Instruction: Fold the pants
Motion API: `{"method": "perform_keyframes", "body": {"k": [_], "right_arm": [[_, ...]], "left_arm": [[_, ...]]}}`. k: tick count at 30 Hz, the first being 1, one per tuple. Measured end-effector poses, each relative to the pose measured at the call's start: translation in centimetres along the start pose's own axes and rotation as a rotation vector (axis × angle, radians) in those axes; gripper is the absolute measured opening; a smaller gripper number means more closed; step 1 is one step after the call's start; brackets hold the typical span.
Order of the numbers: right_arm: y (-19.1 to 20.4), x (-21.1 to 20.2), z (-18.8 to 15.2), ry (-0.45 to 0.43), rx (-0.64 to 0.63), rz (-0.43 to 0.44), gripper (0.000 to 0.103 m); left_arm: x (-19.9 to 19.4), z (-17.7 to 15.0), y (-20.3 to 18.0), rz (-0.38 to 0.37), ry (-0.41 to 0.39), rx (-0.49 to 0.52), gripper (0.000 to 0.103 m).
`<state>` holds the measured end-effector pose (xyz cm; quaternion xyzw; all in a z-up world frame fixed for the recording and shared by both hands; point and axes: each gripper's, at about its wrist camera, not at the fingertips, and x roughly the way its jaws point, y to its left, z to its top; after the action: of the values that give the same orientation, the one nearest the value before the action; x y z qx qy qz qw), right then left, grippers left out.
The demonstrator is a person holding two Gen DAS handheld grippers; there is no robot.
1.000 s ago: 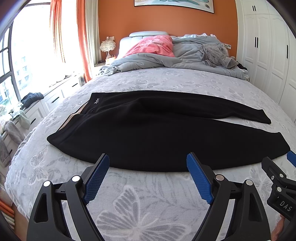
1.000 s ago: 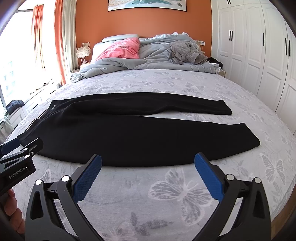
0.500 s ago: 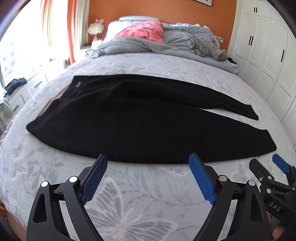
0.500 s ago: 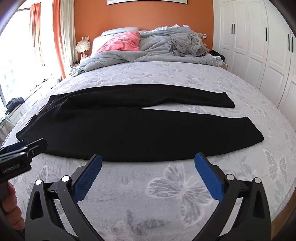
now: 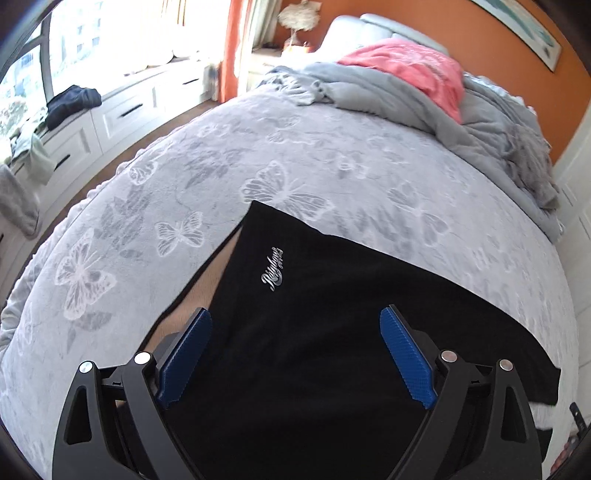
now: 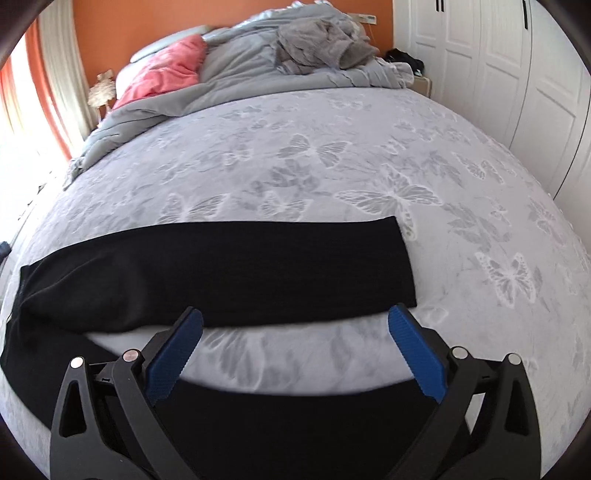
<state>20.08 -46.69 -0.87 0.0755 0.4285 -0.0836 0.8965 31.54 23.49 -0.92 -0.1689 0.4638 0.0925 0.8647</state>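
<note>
the left gripper (image 5: 295,358) points steeply down over the waist end of the black pants (image 5: 314,332), its blue pads (image 5: 184,358) spread wide apart. its jaws have just been opening further, and nothing is pinched between them; the black cloth lies beneath and beyond the pads, and contact cannot be told. just past the pads a small silver script logo (image 5: 272,270) shows on the cloth, near the waist corner, and a strip of tan lining (image 5: 207,284) shows at the waist edge on the left side of this view.

the right gripper (image 6: 294,349) also tilts down, its blue pads (image 6: 173,354) spread wide and empty. between them shows a gap of bedspread, with one black pant leg (image 6: 229,273) stretched across just beyond the tips, its cuff ending to the right, and the other leg (image 6: 280,428) passing under the gripper body.

the pants lie flat and lengthwise across the near part of a bed (image 6: 369,155) covered in a pale grey butterfly-patterned spread. at the head of the bed sit a rumpled grey duvet (image 6: 251,70) and a pink pillow (image 6: 166,74). behind is an orange wall (image 6: 122,33). white wardrobe doors (image 6: 498,55) stand to the right, and a bright window with low white drawers (image 5: 110,110) to the left.
</note>
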Motion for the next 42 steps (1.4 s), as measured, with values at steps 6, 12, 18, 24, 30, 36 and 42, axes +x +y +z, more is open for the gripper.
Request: {"method": "perform_keyframes", "body": {"k": [6, 12, 18, 24, 30, 36, 42], "right_arm": [[-4.4, 9.5, 3.3, 0.049, 0.082, -0.069, 0.098], [-4.5, 14.1, 4.3, 0.041, 0.079, -0.064, 0.098], [-3.5, 12.1, 4.8, -0.025, 0.093, 0.061, 0.0], [-3.5, 1.0, 4.4, -0.216, 0.047, 0.124, 0.0], [-8.5, -8.1, -1.6, -0.238, 0.054, 0.137, 0.0], [-11.0, -8.3, -10.2, -0.087, 0.098, 0.164, 0.001], [-8.0, -7.5, -12.6, -0.005, 0.098, 0.243, 0.007]], "left_arm": [[10.4, 4.3, 2.3, 0.135, 0.096, -0.045, 0.09], [14.0, 5.5, 1.5, 0.119, 0.051, 0.009, 0.076], [10.9, 6.0, 1.1, 0.066, -0.031, 0.056, 0.021], [0.3, 4.7, 2.6, -0.088, -0.157, 0.03, 0.016], [-9.0, -2.7, 6.2, -0.164, -0.155, 0.091, 0.014], [-8.7, -13.9, 11.0, -0.167, 0.0, 0.073, 0.013], [-10.1, -19.6, 11.3, -0.217, 0.053, -0.076, 0.07]]}}
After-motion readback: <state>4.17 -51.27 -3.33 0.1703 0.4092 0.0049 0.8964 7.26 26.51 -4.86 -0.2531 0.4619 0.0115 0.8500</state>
